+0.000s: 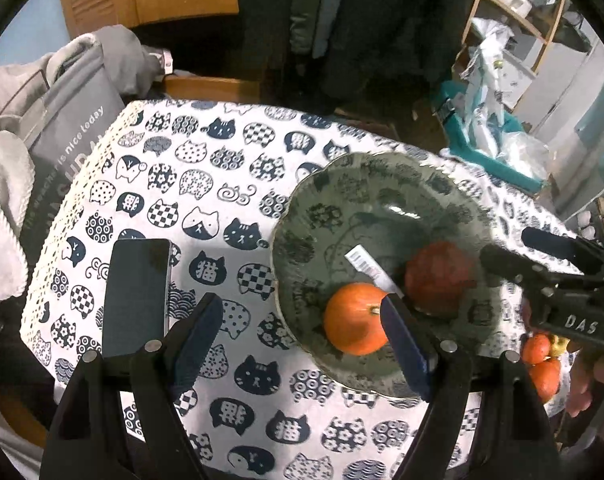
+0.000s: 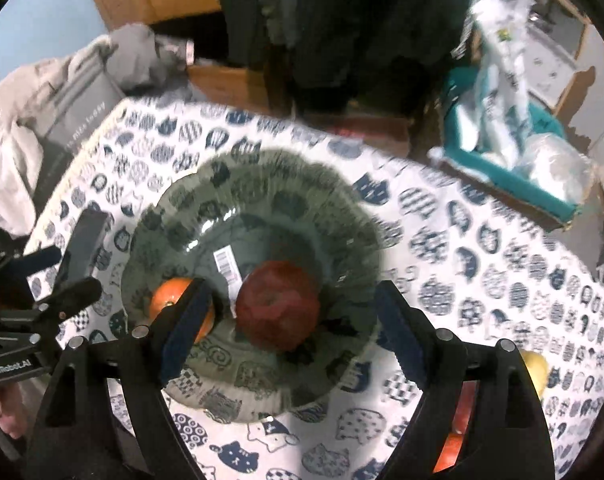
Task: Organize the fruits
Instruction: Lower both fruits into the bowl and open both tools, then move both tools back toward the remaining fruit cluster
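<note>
A clear glass bowl [image 1: 381, 184] [image 2: 262, 168] with a barcode sticker stands on the cat-print tablecloth. In it lie an orange [image 1: 351, 320] [image 2: 166, 300] and a dark red apple [image 1: 437, 276] [image 2: 278, 312], side by side. My left gripper [image 1: 302, 340] hovers open above the bowl's near left rim, its right finger [image 1: 403, 348] just beside the orange. My right gripper [image 2: 292, 330] hangs open over the bowl, the apple showing below between its fingers, untouched. The other gripper shows at the side of each view [image 1: 541, 260] [image 2: 66, 280].
More oranges [image 1: 541, 360] [image 2: 453, 436] and a yellow fruit [image 2: 535, 368] lie on the cloth right of the bowl. A dark phone [image 1: 138, 292] lies left of it. A grey bag [image 1: 62, 148] stands off the table's left edge, a teal basket [image 1: 497, 152] beyond the right.
</note>
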`<state>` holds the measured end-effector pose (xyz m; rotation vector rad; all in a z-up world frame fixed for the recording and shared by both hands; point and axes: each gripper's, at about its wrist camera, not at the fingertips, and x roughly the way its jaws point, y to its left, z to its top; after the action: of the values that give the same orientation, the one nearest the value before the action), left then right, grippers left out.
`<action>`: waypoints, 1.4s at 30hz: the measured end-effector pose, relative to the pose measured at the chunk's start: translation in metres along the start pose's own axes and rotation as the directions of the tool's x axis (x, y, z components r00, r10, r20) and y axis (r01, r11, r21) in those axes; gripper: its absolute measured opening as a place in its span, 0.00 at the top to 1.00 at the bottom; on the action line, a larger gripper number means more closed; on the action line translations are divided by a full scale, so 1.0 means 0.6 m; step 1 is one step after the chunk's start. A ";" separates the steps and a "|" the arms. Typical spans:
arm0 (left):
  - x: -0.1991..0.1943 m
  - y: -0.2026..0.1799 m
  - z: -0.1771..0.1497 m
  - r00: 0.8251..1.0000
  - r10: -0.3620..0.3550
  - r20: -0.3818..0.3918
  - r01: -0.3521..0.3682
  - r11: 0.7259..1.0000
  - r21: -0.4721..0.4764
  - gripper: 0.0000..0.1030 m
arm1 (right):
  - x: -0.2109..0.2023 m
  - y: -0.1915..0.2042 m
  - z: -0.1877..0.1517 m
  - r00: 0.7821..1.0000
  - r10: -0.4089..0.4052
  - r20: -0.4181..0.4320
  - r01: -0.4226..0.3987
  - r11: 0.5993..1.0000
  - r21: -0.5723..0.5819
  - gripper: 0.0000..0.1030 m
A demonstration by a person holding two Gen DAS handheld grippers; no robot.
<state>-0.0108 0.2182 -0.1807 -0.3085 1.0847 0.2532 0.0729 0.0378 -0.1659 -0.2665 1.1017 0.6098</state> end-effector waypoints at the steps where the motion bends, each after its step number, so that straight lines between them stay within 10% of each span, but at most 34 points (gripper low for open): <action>1: -0.011 -0.006 0.000 1.000 -0.008 0.012 0.008 1.000 0.003 0.20 | -0.014 -0.003 0.000 1.000 -0.002 0.017 0.002 1.000 0.004 0.18; 17: -0.141 -0.112 -0.003 0.982 -0.100 0.161 0.084 0.991 0.102 0.20 | -0.235 -0.088 -0.052 0.967 -0.059 0.246 0.044 0.997 0.069 0.18; 42: -0.205 -0.320 -0.039 0.964 -0.173 0.204 0.111 0.953 0.283 0.17 | -0.401 -0.258 -0.216 0.933 -0.135 0.334 0.064 0.975 0.213 0.18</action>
<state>-0.0179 0.0250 -0.0574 -0.1090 0.8528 0.0079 -0.0091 -0.2295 -0.0231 -0.0366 0.7941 0.4301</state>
